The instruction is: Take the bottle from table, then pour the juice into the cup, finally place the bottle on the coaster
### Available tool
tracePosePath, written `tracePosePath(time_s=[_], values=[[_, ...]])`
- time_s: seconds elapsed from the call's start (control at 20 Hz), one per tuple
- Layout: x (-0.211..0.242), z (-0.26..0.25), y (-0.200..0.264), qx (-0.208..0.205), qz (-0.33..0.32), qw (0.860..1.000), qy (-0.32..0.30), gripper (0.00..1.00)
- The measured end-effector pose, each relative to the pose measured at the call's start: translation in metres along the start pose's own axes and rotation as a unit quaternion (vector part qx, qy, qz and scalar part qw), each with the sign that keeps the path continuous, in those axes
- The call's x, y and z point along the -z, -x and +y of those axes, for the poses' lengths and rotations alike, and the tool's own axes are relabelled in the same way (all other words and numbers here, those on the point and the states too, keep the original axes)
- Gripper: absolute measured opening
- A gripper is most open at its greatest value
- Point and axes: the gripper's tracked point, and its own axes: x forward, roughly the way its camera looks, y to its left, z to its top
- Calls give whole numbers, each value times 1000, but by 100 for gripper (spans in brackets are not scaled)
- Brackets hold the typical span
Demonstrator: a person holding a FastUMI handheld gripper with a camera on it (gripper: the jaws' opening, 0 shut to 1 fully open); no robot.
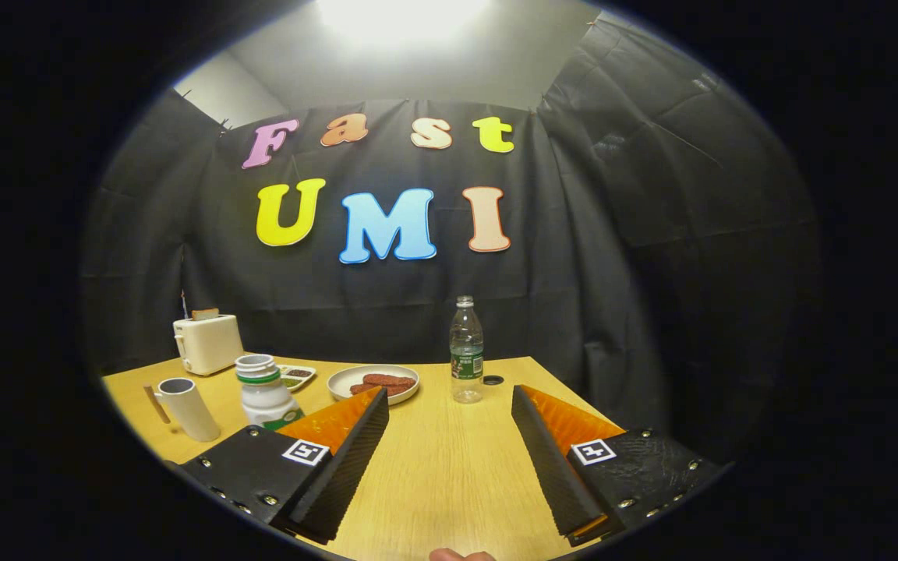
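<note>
- Bottle [466, 349] retrieval is the step in hand, judging by how things lie: the clear bottle stands upright and untouched toward the far edge of the worktop [433, 467], well beyond the tongs [449, 444].
- Worktop: a pale wooden surface with bare wood between the tongs and the bottle, so a straight approach looks unobstructed.
- Tongs: released, the fingers spread wide with nothing between them. The bottle sits ahead of the gap, a little toward the right finger.
- Toaster [207, 343]: at the far left corner, well apart from the bottle.
- Plate [373, 382]: holding reddish-brown food, just left of the bottle, so the left finger should pass clear of its rim.
- White jar [263, 391]: green band at the neck, just ahead of the left finger.
- Cup [187, 407]: white, upright, left of the jar; it looks like the pouring target.
- Small dark disc [493, 380]: just right of the bottle's base, possibly a cap or the coaster; I cannot tell which.
- To do it well, I would centre the gap on the bottle, advance level, and close on the labelled body rather than the narrow neck.
</note>
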Motion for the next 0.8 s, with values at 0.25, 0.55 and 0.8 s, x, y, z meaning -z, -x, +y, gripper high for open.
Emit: tracePosePath(time_s=[0.25,0.55,0.8], values=[[9,45,19,-36,15,999,-8,97],[31,102,27,-77,27,996,-21,97],[45,137,16,-95,24,995,-19,97]])
